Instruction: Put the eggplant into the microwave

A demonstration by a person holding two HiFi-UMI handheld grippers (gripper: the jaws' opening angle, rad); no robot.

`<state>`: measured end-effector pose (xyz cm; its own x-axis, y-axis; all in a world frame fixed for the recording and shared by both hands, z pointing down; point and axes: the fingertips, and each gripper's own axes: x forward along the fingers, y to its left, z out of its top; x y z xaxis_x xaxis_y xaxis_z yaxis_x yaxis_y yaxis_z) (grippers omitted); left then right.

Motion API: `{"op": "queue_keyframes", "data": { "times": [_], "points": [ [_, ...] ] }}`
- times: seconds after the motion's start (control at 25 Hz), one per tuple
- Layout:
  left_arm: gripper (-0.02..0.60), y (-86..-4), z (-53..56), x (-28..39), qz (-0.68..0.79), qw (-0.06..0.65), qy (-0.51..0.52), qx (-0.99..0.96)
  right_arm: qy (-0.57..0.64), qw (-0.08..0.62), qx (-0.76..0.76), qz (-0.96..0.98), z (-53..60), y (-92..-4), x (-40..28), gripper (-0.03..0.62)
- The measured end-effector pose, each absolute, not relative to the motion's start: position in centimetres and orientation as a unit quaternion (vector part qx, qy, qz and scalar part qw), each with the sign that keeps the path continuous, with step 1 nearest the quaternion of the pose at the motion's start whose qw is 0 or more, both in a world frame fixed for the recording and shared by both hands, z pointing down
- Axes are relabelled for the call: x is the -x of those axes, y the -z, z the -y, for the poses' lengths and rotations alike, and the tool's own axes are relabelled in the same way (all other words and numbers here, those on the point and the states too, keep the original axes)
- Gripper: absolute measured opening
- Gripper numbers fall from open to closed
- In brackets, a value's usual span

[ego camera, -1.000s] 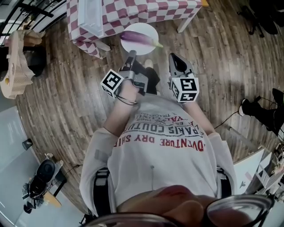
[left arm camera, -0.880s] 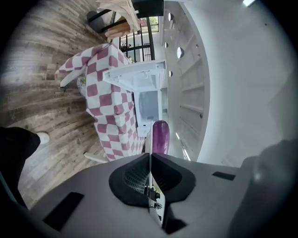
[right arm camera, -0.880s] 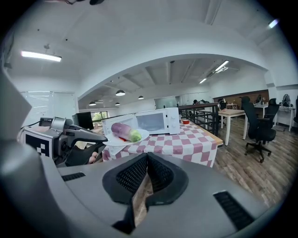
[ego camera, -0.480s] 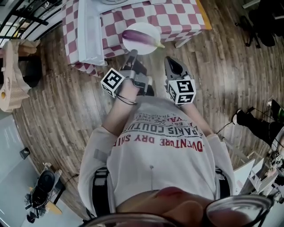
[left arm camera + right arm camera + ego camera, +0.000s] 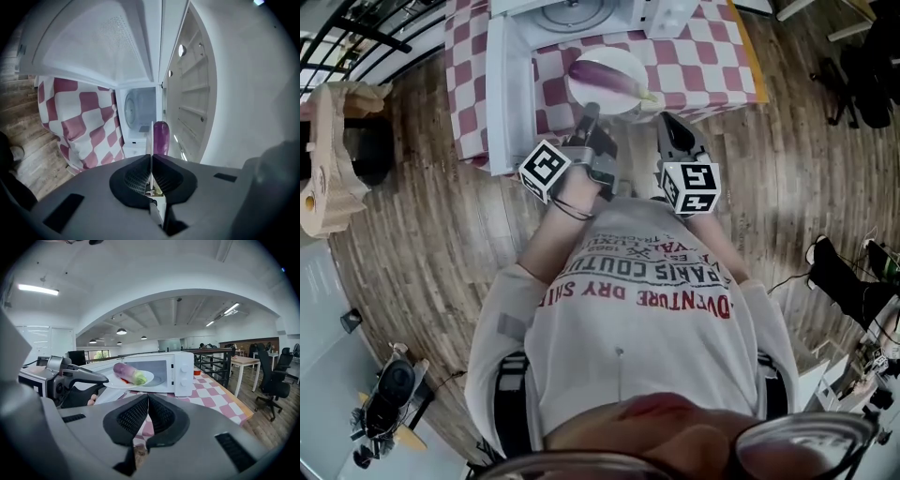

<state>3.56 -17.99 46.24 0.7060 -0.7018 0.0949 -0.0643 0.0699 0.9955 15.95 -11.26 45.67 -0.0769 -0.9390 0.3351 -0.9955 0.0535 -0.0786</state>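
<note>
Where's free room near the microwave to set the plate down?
Free: the bare turntable inside the microwave, past the door swung left; the checkered tablecloth right of the plate. Crowded: before the opening, where the left gripper holds plate and eggplant.

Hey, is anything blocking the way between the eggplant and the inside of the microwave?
Nothing visible. The door of the microwave stands open, and the eggplant sits on a plate held by the left gripper right in front of the opening.
</note>
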Motion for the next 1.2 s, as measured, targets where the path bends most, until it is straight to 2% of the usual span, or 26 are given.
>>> {"op": "queue_keyframes", "data": {
  "times": [0.24,0.6,0.92,1.2],
  "points": [
    [0.032,-46.9,20.9,-3.3,0.317,0.663,0.250,-0.630,-0.153,0.115,-0.661,0.726,14.9,-46.9,-16.5,0.026],
    [0.032,-48.4,25.0,-5.0,0.348,0.666,0.266,-0.604,-0.154,0.102,-0.623,0.760,21.3,-47.3,-17.9,0.026],
    [0.032,-49.8,30.5,-6.5,0.396,0.651,0.296,-0.576,-0.160,0.113,-0.580,0.791,28.3,-48.1,-20.9,0.026],
    [0.032,-51.5,33.8,-6.3,0.436,0.633,0.322,-0.553,-0.165,0.116,-0.537,0.819,32.9,-49.2,-20.8,0.026]
  ]
}}
